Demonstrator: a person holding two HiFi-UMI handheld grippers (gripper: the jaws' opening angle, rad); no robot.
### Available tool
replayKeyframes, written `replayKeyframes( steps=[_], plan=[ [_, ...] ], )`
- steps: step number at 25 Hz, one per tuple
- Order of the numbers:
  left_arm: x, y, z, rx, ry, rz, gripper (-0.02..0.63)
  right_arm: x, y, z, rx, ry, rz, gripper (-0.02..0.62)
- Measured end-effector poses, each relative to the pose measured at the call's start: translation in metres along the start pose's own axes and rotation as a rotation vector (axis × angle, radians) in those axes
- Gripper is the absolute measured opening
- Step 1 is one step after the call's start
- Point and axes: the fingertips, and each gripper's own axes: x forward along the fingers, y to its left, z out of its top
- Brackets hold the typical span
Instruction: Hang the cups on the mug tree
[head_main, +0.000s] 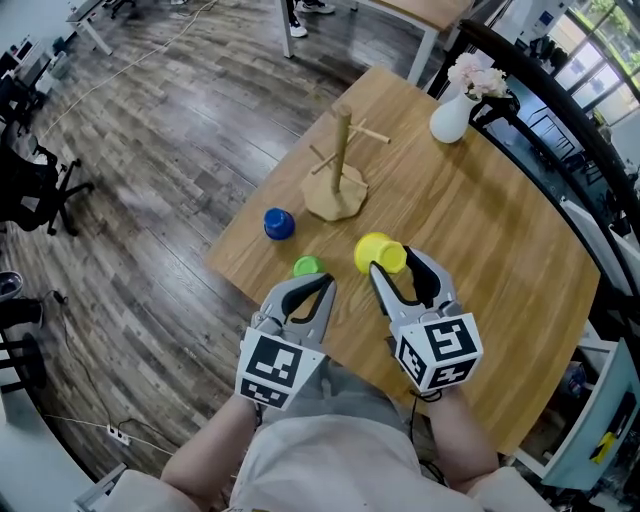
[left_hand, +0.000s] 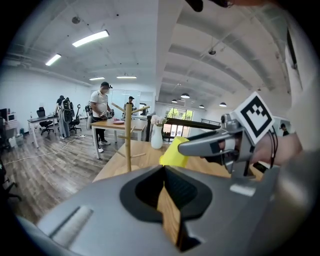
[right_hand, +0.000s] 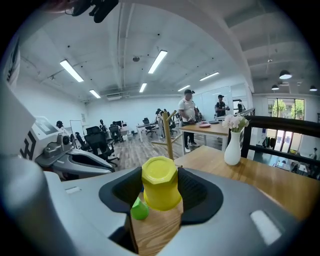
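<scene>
The yellow cup (head_main: 378, 250) hangs above the wooden table (head_main: 500, 250), and my right gripper (head_main: 395, 263) is shut on it. In the right gripper view the yellow cup (right_hand: 160, 184) sits base towards the camera, pressed between both jaws. My left gripper (head_main: 318, 286) hovers just to its left, shut and holding nothing. The green cup (head_main: 308, 266) and the blue cup (head_main: 279, 224) stand on the table near its left edge. Beyond them stands the wooden mug tree (head_main: 340, 172) with bare pegs; the left gripper view shows the mug tree (left_hand: 128, 135) ahead.
A white vase with flowers (head_main: 452, 118) stands at the table's far corner. A dark railing (head_main: 560, 110) runs along the right side. Office chairs (head_main: 40, 190) stand on the wood floor to the left. People stand at a far table (left_hand: 102, 117).
</scene>
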Motion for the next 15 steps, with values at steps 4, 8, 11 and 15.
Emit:
replayKeyframes(
  steps=[4, 8, 11, 15],
  plan=[
    [0.002, 0.009, 0.006, 0.005, -0.017, 0.01, 0.002, 0.003, -0.002, 0.012, -0.011, -0.023, -0.008, 0.227],
    [0.008, 0.022, 0.017, 0.006, -0.036, 0.023, 0.002, 0.012, -0.01, 0.03, -0.021, -0.052, -0.027, 0.227],
    [0.018, 0.029, 0.025, 0.017, -0.042, 0.022, 0.002, 0.021, -0.02, 0.039, -0.023, -0.063, -0.045, 0.227],
    [0.034, 0.036, 0.031, 0.046, -0.043, 0.014, 0.002, 0.035, -0.03, 0.047, -0.026, -0.07, -0.057, 0.227]
  ],
)
